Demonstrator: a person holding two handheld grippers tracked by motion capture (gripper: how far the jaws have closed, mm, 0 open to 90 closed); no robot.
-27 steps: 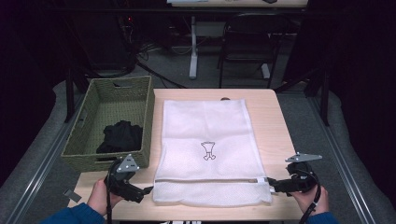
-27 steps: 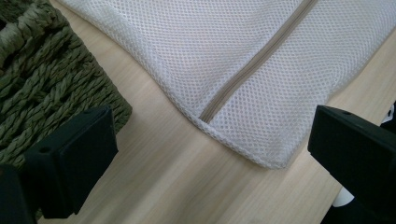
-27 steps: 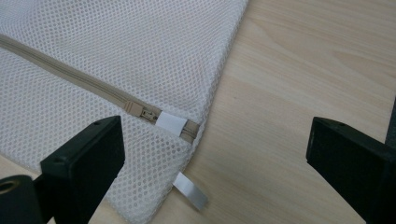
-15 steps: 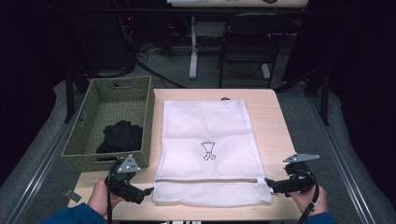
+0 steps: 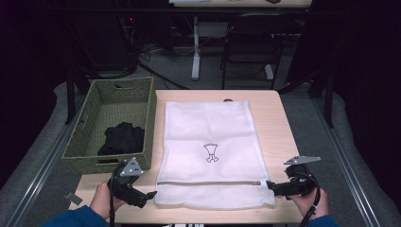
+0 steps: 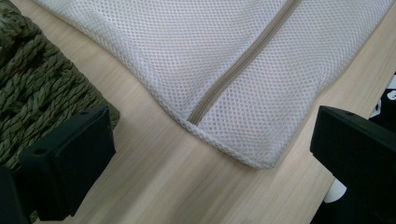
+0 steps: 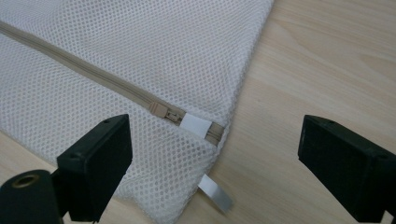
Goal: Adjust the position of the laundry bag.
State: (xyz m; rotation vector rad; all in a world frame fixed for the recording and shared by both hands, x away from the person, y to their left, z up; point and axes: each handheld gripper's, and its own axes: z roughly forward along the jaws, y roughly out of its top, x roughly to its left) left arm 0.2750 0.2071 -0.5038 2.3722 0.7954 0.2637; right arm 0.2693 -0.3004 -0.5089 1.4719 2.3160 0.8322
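Observation:
A white mesh laundry bag (image 5: pixel 210 151) lies flat on the wooden table (image 5: pixel 279 137), with a beige zipper (image 6: pixel 233 70) running across near its front edge. My left gripper (image 5: pixel 150 195) is open just off the bag's near left corner (image 6: pixel 261 161), with empty jaws. Over on the other side, my right gripper (image 5: pixel 270 185) is open at the near right corner, where the zipper slider (image 7: pixel 163 111) and a white tab (image 7: pixel 196 125) sit between its jaws. A small white label (image 7: pixel 215 192) sticks out from the bag's edge.
A green woven basket (image 5: pixel 97 116) stands left of the bag and holds a black garment (image 5: pixel 122 138). Its woven wall (image 6: pixel 37 93) is close beside my left gripper. Behind the table stand a dark chair (image 5: pixel 255 42) and a desk leg (image 5: pixel 195 47).
My right gripper has crept slightly left toward the bag's near right corner. The left gripper has barely shifted, and the bag lies as before.

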